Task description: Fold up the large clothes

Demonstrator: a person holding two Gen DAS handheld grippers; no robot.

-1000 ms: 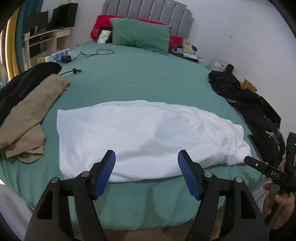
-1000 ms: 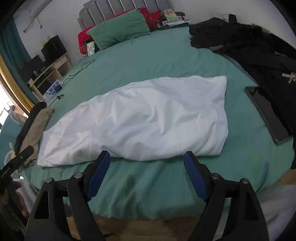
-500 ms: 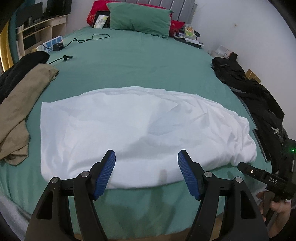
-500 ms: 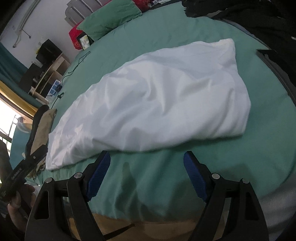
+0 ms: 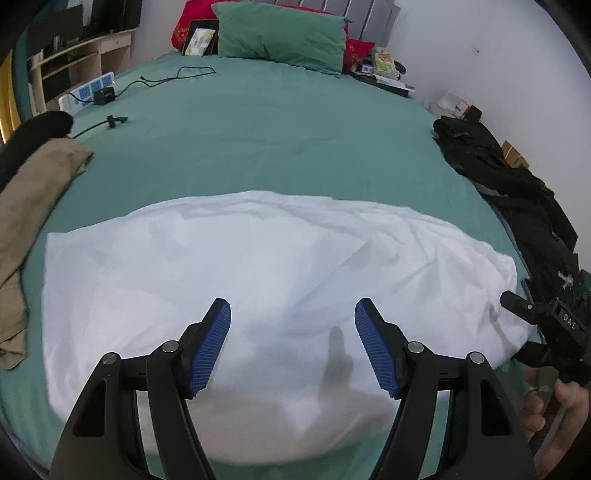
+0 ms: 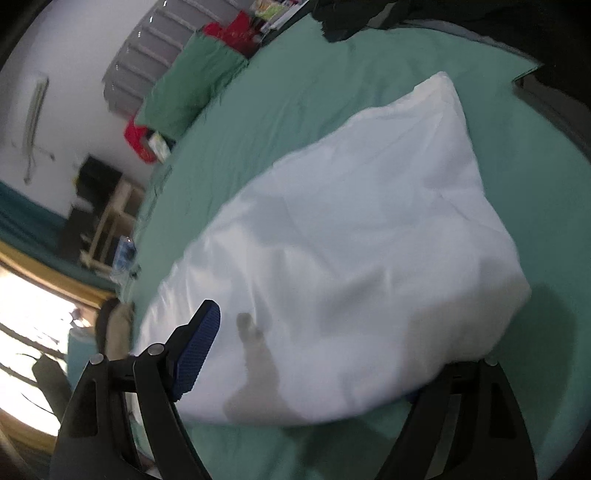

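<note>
White garment [image 5: 258,280]: large, folded into a long band, lying flat and wrinkled across the near part of the bed [image 5: 280,147], its near edge close to the mattress edge; in the right wrist view the same cloth [image 6: 351,258] fills the centre of a motion-blurred frame. Left gripper [image 5: 292,349]: jaws spread wide, blue-padded fingers [image 5: 210,350] poised above the cloth's near edge, nothing between them. Right gripper [image 6: 310,354]: jaws wide apart, left blue pad [image 6: 195,350] showing over the cloth, right finger hidden under the garment's near right corner; contact cannot be told through the blur. In the left wrist view that gripper [image 5: 546,328] appears at the garment's right end, held by a hand [image 5: 554,410]. Green pillow [image 5: 280,37]: at the head of the bed, against a red cushion [image 5: 186,24]. Tan garment [image 5: 26,206]: heaped on the bed's left side. Black clothing [image 5: 509,184]: piled along the right side. Black cable [image 5: 162,79]: trailing on the sheet near the pillow.
</note>
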